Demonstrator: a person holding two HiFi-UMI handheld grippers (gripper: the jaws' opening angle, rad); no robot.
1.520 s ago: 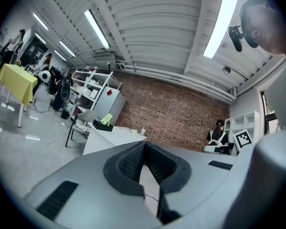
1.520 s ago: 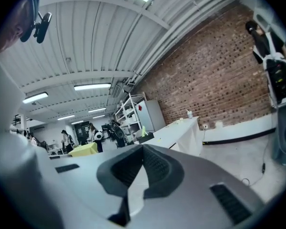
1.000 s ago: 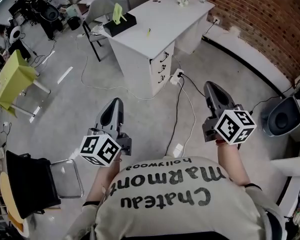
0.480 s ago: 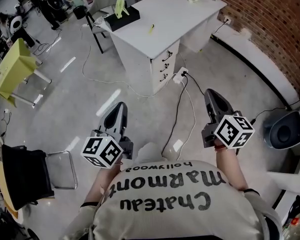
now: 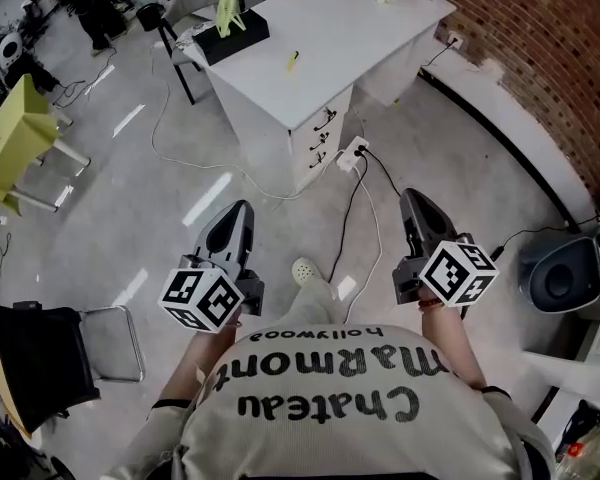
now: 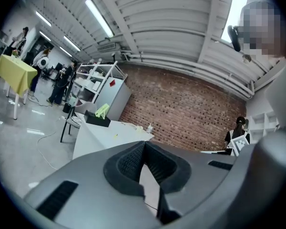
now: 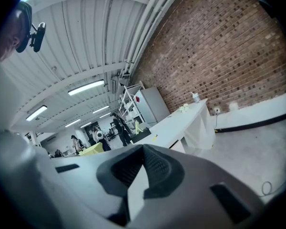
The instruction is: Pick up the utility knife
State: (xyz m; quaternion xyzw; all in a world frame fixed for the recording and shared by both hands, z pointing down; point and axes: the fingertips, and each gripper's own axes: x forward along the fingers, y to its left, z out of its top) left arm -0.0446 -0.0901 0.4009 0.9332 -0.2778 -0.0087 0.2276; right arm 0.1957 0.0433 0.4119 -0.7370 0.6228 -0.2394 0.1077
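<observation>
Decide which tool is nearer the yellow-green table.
Left. In the head view the left tool sits right of and below the yellow-green table; the right tool is much farther right, past the left one.

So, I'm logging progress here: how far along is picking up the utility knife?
Nothing is done yet. The left gripper and right gripper are both shut and empty, held out over the floor, well short of the desk. A small yellow thing lying on the desk is likely the knife, though it is too small to be sure. Left to do: reach the desk, open a gripper, close on it and lift.
</observation>
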